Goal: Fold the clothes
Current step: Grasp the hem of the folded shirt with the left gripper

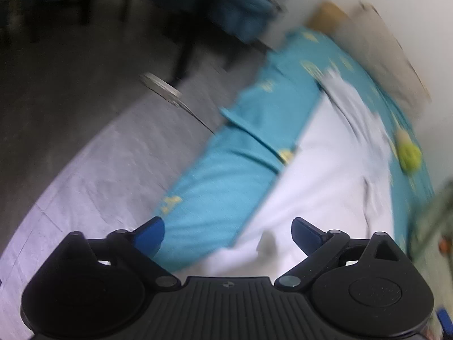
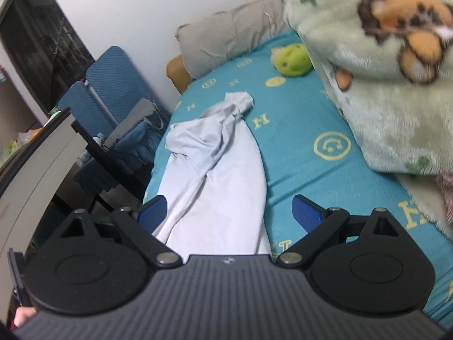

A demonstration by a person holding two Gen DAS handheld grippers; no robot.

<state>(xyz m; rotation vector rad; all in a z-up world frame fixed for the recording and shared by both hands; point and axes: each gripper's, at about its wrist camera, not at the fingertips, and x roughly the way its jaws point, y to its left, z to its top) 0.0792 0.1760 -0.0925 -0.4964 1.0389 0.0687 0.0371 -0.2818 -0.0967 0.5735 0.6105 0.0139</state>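
A white garment lies lengthwise on the teal bed sheet, its far end bunched into rumpled folds. It also shows in the blurred left wrist view. My right gripper is open and empty, held just above the garment's near end, with one blue finger on each side of it. My left gripper is open and empty, held over the bed's left edge where the garment's near part meets the sheet.
A green fleece blanket with a bear print is heaped at the right. A green plush toy and a grey pillow lie at the head of the bed. A blue chair and a dark desk stand left of the bed over grey floor.
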